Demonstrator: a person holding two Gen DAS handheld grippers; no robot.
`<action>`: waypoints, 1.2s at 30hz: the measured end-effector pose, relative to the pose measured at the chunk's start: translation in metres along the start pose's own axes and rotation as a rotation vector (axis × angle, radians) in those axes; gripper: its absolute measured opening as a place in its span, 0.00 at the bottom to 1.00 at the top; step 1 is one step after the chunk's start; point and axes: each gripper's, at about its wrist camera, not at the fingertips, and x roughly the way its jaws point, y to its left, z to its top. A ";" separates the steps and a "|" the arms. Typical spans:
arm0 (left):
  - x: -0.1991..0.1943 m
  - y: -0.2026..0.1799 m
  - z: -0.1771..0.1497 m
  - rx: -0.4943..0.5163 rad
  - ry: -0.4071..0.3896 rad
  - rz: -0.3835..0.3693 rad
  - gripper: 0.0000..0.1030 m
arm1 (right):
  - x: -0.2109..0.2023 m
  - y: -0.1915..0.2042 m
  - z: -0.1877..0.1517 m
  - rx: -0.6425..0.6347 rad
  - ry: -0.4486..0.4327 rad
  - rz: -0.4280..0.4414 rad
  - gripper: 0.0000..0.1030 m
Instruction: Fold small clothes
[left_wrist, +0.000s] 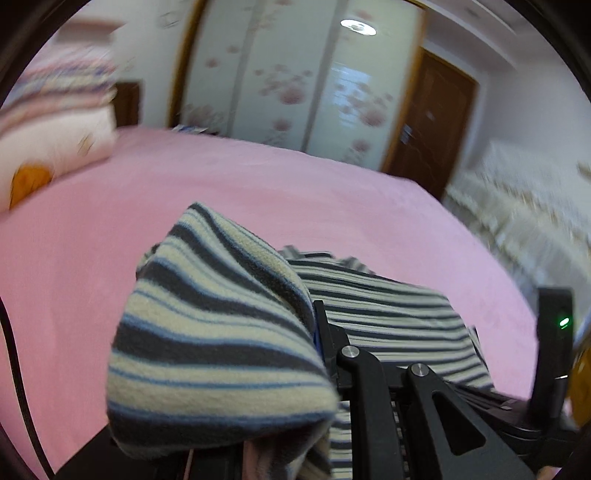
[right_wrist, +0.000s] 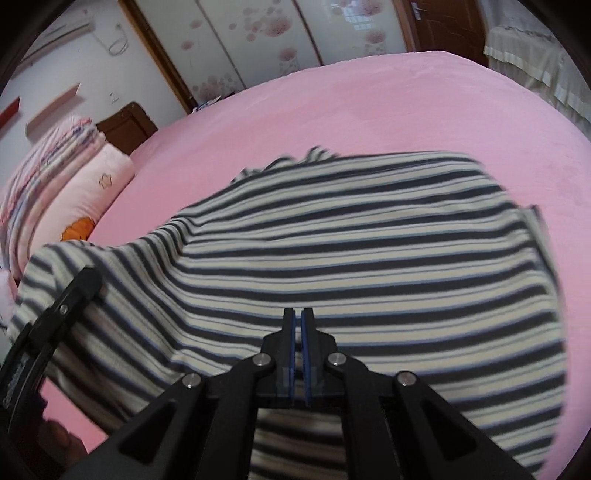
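Note:
A small knitted garment (right_wrist: 369, 240) with cream, dark grey and blue stripes lies spread on the pink bed (right_wrist: 406, 103). My left gripper (left_wrist: 314, 310) is shut on a fold of the garment (left_wrist: 221, 314) and holds it lifted off the bed. The cloth drapes over and hides one finger. In the right wrist view the left gripper (right_wrist: 86, 280) grips the garment's left end. My right gripper (right_wrist: 298, 314) hovers over the near middle of the garment. Its blue pads are pressed together with no cloth seen between them.
Folded quilts and a pink pillow (right_wrist: 74, 177) are stacked at the bed's left end. A flowered wardrobe (left_wrist: 295, 74), a brown door (left_wrist: 436, 118) and white lace-covered furniture (left_wrist: 517, 206) stand beyond the bed. A black cable (left_wrist: 14, 350) hangs at the left.

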 end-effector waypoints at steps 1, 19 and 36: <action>0.001 -0.012 0.002 0.032 0.002 -0.001 0.10 | -0.009 -0.010 0.000 0.011 -0.011 0.002 0.03; -0.027 -0.241 -0.139 1.012 0.081 -0.190 0.44 | -0.116 -0.189 -0.045 0.198 -0.096 -0.143 0.03; -0.078 -0.111 -0.144 0.756 0.063 0.043 0.54 | -0.152 -0.106 -0.035 -0.088 -0.158 -0.055 0.48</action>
